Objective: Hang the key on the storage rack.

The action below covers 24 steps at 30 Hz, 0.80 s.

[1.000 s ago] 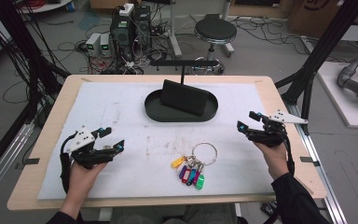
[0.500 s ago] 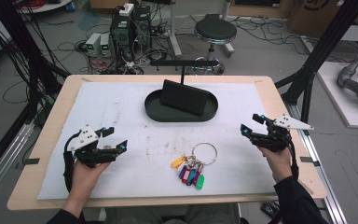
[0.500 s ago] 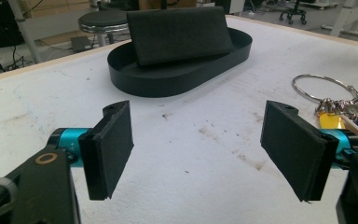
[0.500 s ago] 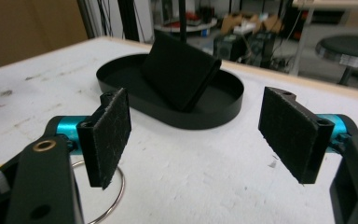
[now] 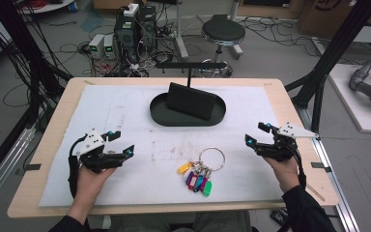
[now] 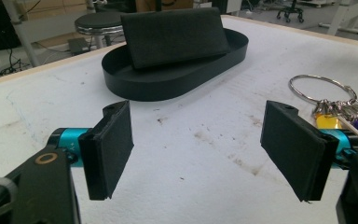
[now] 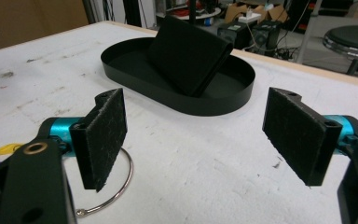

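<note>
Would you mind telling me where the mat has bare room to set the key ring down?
Bare mat lies between the left gripper and the key ring, between the oval tray and the left edge, and right of the tray above the right gripper. The tray is crowded by the black wallet leaning inside it.

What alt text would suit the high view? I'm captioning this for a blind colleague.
A bunch of coloured key tags on a metal ring lies on a white table mat between two hand-held grippers, the left gripper and the right gripper, both open and empty. Behind it, a black oval tray holds a black block.
</note>
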{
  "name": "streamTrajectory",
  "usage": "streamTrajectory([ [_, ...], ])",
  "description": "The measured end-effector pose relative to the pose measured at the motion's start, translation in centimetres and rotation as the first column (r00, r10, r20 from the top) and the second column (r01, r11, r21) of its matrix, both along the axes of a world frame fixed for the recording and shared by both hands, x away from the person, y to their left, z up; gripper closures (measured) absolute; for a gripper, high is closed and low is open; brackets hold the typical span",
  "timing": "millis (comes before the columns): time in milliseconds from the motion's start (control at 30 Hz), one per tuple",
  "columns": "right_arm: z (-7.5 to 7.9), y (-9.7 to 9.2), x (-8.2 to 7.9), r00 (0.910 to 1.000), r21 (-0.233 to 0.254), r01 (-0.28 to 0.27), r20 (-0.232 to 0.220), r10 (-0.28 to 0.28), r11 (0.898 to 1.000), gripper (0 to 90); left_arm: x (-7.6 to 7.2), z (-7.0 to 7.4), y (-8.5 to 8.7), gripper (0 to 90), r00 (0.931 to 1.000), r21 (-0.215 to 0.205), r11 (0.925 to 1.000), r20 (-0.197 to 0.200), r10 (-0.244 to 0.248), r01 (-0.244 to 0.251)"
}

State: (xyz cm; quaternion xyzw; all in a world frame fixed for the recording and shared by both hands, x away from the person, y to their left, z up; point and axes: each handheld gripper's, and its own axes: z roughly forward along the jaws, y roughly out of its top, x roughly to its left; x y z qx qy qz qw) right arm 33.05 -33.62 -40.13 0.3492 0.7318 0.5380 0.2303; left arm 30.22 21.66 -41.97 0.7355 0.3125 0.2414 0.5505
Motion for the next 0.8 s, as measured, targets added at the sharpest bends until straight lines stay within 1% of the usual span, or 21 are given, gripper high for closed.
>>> streamTrajectory([
  [100, -0.1, 0.3, 0.1, 0.9997, -0.008, -0.007, -0.025, 0.007, 1.0, 22.6, 0.0, 0.0, 0.0, 25.1, 1.0, -0.002, 1.0, 0.001, -0.003, 0.003],
  [133, -0.2, 0.4, 0.1, 0.9995, -0.014, -0.015, -0.03, 0.014, 1.0, 24.3, 0.0, 0.0, -0.1, 25.2, 1.0, -0.002, 1.0, 0.001, -0.002, 0.002],
  [167, -0.3, 0.6, 0.2, 0.9988, -0.018, -0.022, -0.044, 0.021, 1.0, 25.6, 0.1, 0.0, -0.1, 25.1, 1.0, -0.002, 1.0, 0.0, -0.002, 0.002],
  [200, -0.5, 0.9, 0.2, 0.9977, -0.029, -0.028, -0.063, 0.026, 0.999, 29.9, 0.1, 0.0, -0.1, 25.1, 1.0, 0.001, 1.0, 0.001, -0.005, 0.005],
  [267, -0.6, 1.2, 0.3, 0.9955, -0.042, -0.041, -0.087, 0.037, 0.998, 36.4, 0.1, -0.1, -0.1, 25.1, 1.0, 0.0, 1.0, -0.002, -0.004, 0.004],
  [300, -0.6, 1.2, 0.3, 0.9955, -0.042, -0.041, -0.087, 0.037, 0.998, 36.4, 0.1, -0.1, -0.2, 25.1, 1.0, 0.0, 1.0, -0.002, -0.004, 0.004],
  [333, -0.9, 1.6, 0.4, 0.9928, -0.054, -0.057, -0.108, 0.051, 0.997, 41.1, 0.1, -0.1, -0.2, 25.1, 1.0, 0.001, 1.0, -0.003, -0.008, 0.008],
  [367, -0.9, 1.6, 0.4, 0.9928, -0.054, -0.057, -0.108, 0.051, 0.997, 41.1, 0.1, -0.1, -0.2, 25.1, 1.0, 0.001, 1.0, -0.003, -0.008, 0.008],
  [400, -1.2, 2.1, 0.6, 0.9885, -0.066, -0.072, -0.138, 0.063, 0.995, 46.1, 0.1, -0.1, -0.3, 25.2, 1.0, 0.002, 1.0, -0.005, -0.007, 0.007],
  [433, -1.2, 2.1, 0.6, 0.9885, -0.066, -0.072, -0.138, 0.063, 0.995, 46.1, 0.1, -0.1, -0.3, 25.1, 1.0, 0.002, 1.0, -0.005, -0.007, 0.007],
  [467, -1.4, 2.7, 0.8, 0.9837, -0.081, -0.086, -0.165, 0.071, 0.993, 50.5, 0.1, -0.2, -0.3, 25.1, 0.9999, 0.004, 0.9999, -0.008, -0.011, 0.011],
  [500, -1.5, 2.9, 0.9, 0.982, -0.087, -0.093, -0.172, 0.077, 0.992, 52.4, 0.1, -0.2, -0.3, 25.1, 0.9999, 0.004, 0.9999, -0.008, -0.011, 0.011],
  [533, -1.5, 2.9, 0.9, 0.982, -0.087, -0.093, -0.172, 0.077, 0.992, 52.4, 0.1, -0.2, -0.4, 25.1, 0.9999, 0.007, 0.9999, -0.008, -0.01, 0.01],
  [567, -1.7, 3.3, 0.9, 0.9799, -0.093, -0.097, -0.184, 0.078, 0.991, 54.5, 0.1, -0.2, -0.5, 25.1, 0.9999, 0.004, 0.9999, -0.01, -0.01, 0.01],
  [600, -1.8, 3.7, 1.0, 0.9772, -0.103, -0.102, -0.197, 0.08, 0.989, 57.2, 0.1, -0.2, -0.5, 25.1, 0.9999, 0.006, 0.9999, -0.01, -0.012, 0.012],
  [633, -2.1, 4.4, 1.1, 0.9723, -0.12, -0.106, -0.22, 0.078, 0.987, 60.5, 0.1, -0.2, -0.5, 25.2, 0.9999, 0.008, 0.9999, -0.009, -0.014, 0.014],
  [667, -2.1, 4.4, 1.1, 0.9723, -0.12, -0.106, -0.22, 0.078, 0.987, 60.5, 0.1, -0.2, -0.5, 25.2, 0.9998, 0.007, 0.9999, -0.01, -0.014, 0.014],
  [700, -2.3, 4.7, 1.2, 0.9688, -0.126, -0.109, -0.236, 0.077, 0.986, 61.5, 0.1, -0.2, -0.5, 25.1, 0.9998, 0.007, 0.9999, -0.01, -0.016, 0.016],
  [733, -2.7, 5.2, 1.1, 0.9665, -0.127, -0.11, -0.245, 0.077, 0.986, 66.1, 0.1, -0.2, -0.5, 25.2, 0.9998, 0.008, 0.9998, -0.01, -0.016, 0.016],
  [767, -2.7, 5.2, 1.1, 0.9665, -0.127, -0.11, -0.245, 0.077, 0.986, 66.1, 0.1, -0.2, -0.5, 25.1, 0.9998, 0.008, 0.9998, -0.01, -0.016, 0.016],
  [800, -3.3, 5.5, 1.1, 0.9663, -0.109, -0.103, -0.247, 0.073, 0.989, 67.8, 0.1, -0.2, -0.5, 25.2, 0.9998, 0.009, 0.9998, -0.01, -0.016, 0.016],
])
